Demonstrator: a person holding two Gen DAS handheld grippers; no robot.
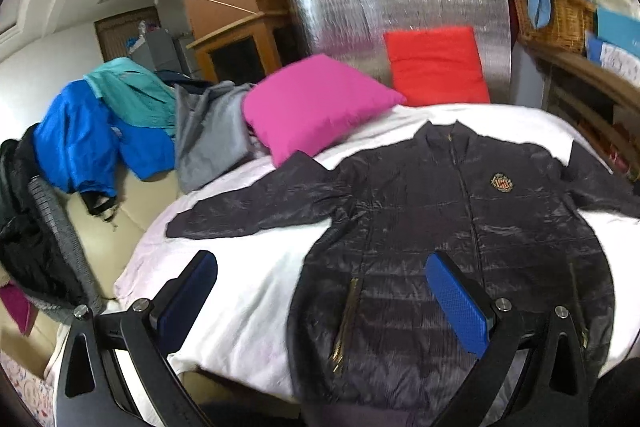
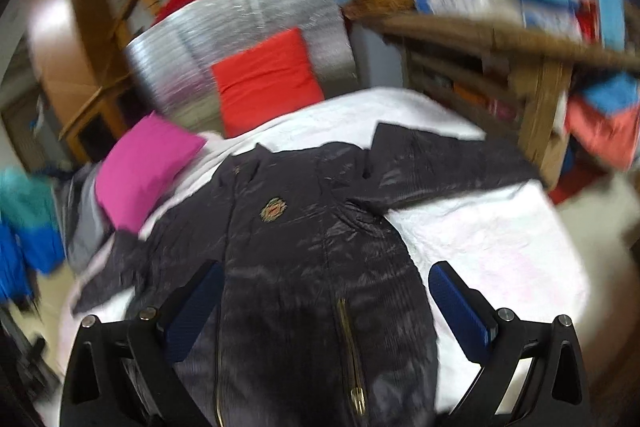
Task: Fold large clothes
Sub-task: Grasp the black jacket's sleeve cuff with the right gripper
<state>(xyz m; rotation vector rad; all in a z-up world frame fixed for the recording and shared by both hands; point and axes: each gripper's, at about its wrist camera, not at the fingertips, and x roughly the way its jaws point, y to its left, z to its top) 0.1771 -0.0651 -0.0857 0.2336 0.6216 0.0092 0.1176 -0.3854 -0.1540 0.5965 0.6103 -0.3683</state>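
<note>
Bed, white sheet: carries the work. Dark jacket lies flat, front up, zip closed, across bed centre; hem at near edge, collar toward far edge, both sleeves spread out to the sides. No fold made yet, so task at start; sleeves and body all remain to fold. Pink cushion at far-left corner, apart from collar. Left gripper wide open, holding nothing, above hem/left side. Right gripper wide open, empty, over hem.
</note>
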